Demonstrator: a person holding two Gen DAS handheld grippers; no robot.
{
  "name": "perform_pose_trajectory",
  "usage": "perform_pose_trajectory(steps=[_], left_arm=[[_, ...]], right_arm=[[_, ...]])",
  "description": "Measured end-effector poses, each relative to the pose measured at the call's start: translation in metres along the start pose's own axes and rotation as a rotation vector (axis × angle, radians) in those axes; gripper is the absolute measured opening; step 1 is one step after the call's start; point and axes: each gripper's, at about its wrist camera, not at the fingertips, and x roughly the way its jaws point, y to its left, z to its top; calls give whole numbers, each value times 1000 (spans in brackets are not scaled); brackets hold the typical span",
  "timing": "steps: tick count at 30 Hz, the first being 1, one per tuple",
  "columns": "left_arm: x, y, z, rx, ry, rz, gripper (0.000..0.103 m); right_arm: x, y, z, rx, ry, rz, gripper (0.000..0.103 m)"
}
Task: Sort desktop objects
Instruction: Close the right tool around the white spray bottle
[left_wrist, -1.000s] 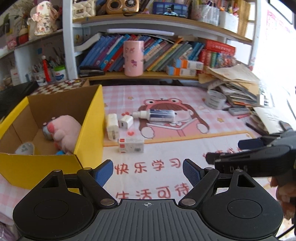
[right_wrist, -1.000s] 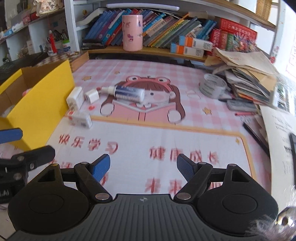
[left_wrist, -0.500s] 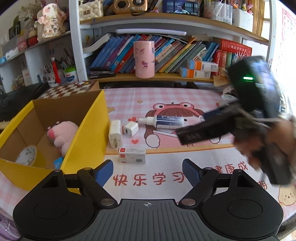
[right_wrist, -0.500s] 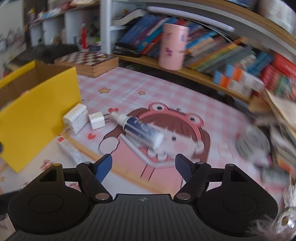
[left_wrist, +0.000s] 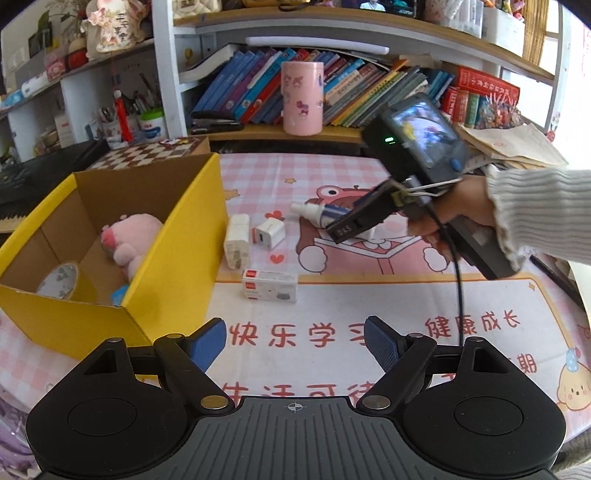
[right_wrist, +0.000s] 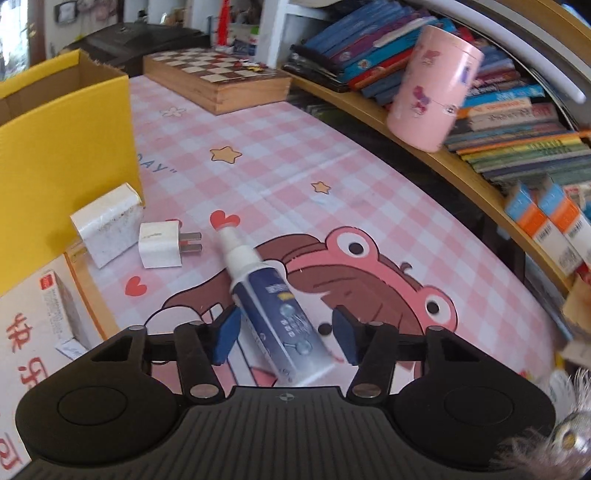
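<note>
A white and blue spray bottle (right_wrist: 273, 306) lies on the pink mat between the open fingers of my right gripper (right_wrist: 282, 338), which is low over it without closing. In the left wrist view the bottle (left_wrist: 321, 213) shows partly behind the right gripper's fingers (left_wrist: 354, 225). Two white chargers (right_wrist: 107, 225) (right_wrist: 162, 245) and a small white box (left_wrist: 269, 285) lie beside the yellow cardboard box (left_wrist: 173, 258), which holds a pink plush (left_wrist: 129, 240) and a tape roll (left_wrist: 59, 280). My left gripper (left_wrist: 295, 341) is open and empty above the mat's near part.
A pink cylinder (left_wrist: 302, 98) stands on the low shelf before rows of books (left_wrist: 369, 92). A wooden chessboard (right_wrist: 218, 79) sits at the back left. Piled papers (left_wrist: 513, 144) lie at the right. A person's sleeved hand (left_wrist: 524, 210) holds the right gripper.
My right gripper has swung from the near right across the mat and dropped around the spray bottle. My left gripper has drawn back and tilted a little; it stays open.
</note>
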Motion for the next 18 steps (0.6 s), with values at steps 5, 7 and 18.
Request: perform_pose_trajectory(steps=[5,7,18], left_arm=[[12,-6,6,-11,-15,-17,84],[20,-9,11,-28,-29,-7,83],[85,-11,25,-58,-7,175,70]], right_arm=[[6,0,2,-7,20,35,30],[1,-4,-2,50,38,59,30],[-67,-15,-80,311,98,29,30]])
